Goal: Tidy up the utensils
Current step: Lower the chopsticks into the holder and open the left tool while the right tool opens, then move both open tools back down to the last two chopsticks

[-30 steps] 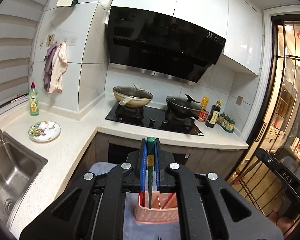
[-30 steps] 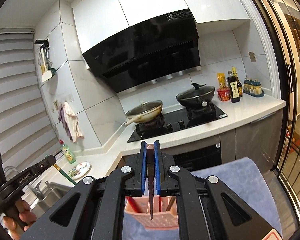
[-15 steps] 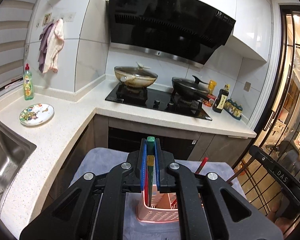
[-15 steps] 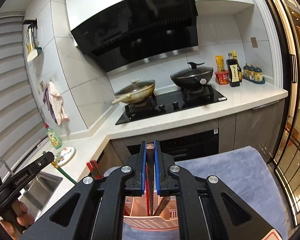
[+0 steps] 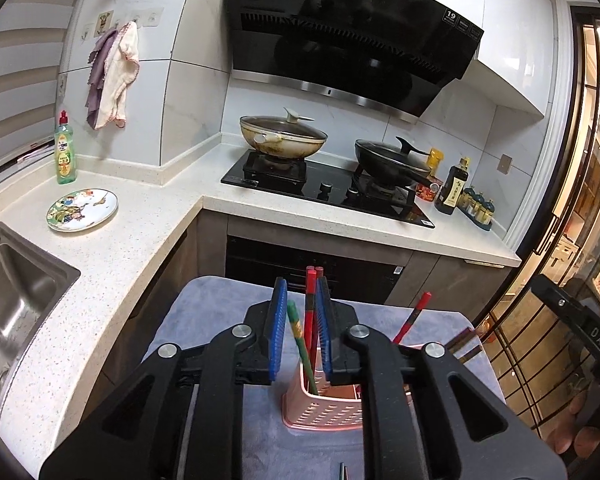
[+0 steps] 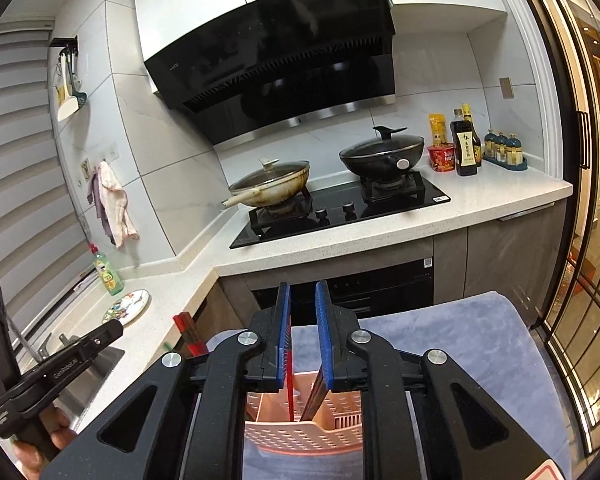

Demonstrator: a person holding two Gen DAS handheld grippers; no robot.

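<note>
"vatti" printed on range hood [image 5: 352,36]; "19" on its corner sticker. "DAS" seen on black chair back [image 5: 596,340]. "GenRobot.AI", possibly, read on left gripper [image 6: 70,364].

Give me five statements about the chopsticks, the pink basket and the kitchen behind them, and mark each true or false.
1. The pink basket sits on a grey cloth. True.
2. The green chopstick stands in the basket. True.
3. Both pans on the stove are uncovered. False: the cream pan and black pan both carry lids.
4. The patterned plate lies in the sink. False: it lies on the counter beside the sink.
5. A green bottle stands on the counter. True.
</note>
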